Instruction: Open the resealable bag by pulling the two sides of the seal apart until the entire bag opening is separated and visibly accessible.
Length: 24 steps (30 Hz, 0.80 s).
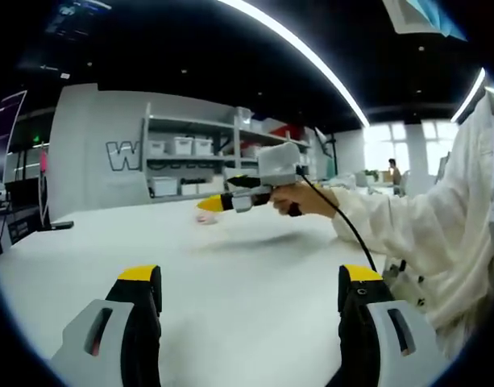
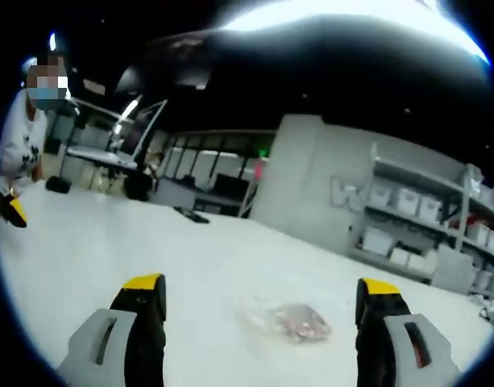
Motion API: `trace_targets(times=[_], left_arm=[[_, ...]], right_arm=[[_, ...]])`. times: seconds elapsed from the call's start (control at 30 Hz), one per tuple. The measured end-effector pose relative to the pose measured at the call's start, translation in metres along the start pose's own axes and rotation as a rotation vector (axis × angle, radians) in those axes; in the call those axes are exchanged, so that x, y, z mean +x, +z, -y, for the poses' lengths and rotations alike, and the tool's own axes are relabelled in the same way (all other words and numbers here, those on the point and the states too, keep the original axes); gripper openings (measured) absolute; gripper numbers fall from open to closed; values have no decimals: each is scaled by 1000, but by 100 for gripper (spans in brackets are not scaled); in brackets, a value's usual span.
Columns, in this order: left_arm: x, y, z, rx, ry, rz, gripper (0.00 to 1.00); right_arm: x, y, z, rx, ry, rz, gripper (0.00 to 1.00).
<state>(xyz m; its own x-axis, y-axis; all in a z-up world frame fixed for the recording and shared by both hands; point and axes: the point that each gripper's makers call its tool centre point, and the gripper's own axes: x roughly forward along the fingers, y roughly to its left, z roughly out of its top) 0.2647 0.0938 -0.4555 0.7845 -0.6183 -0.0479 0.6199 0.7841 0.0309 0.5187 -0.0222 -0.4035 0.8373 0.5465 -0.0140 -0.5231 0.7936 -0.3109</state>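
The resealable bag lies on the table ahead, between the right gripper's spread jaws, untouched. The left gripper is released too.

Bag between right gripper jaws: clear glossy plastic film, crinkled. Table beneath: smooth matt white. Jaws: grey plastic, yellow tips. Sleeve beside left gripper: white cloth.

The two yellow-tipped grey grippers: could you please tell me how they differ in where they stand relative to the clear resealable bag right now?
The right gripper looks straight at the clear resealable bag, which lies flat on the white table between its open jaws, ahead of their tips. The left gripper sits farther back, with bare table between its jaws. Both are open, holding nothing, and the bag is untouched.
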Motion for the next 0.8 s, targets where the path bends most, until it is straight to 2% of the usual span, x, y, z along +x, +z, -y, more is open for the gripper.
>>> trace_targets(times=[0.3,0.8], left_arm=[[2,0,2,4,-7,-2,90],[3,1,2,9,-7,-5,90]], right_arm=[[-7,-5,0,-2,-3,-14,97],[-16,2,-5,-29,14,0,96]])
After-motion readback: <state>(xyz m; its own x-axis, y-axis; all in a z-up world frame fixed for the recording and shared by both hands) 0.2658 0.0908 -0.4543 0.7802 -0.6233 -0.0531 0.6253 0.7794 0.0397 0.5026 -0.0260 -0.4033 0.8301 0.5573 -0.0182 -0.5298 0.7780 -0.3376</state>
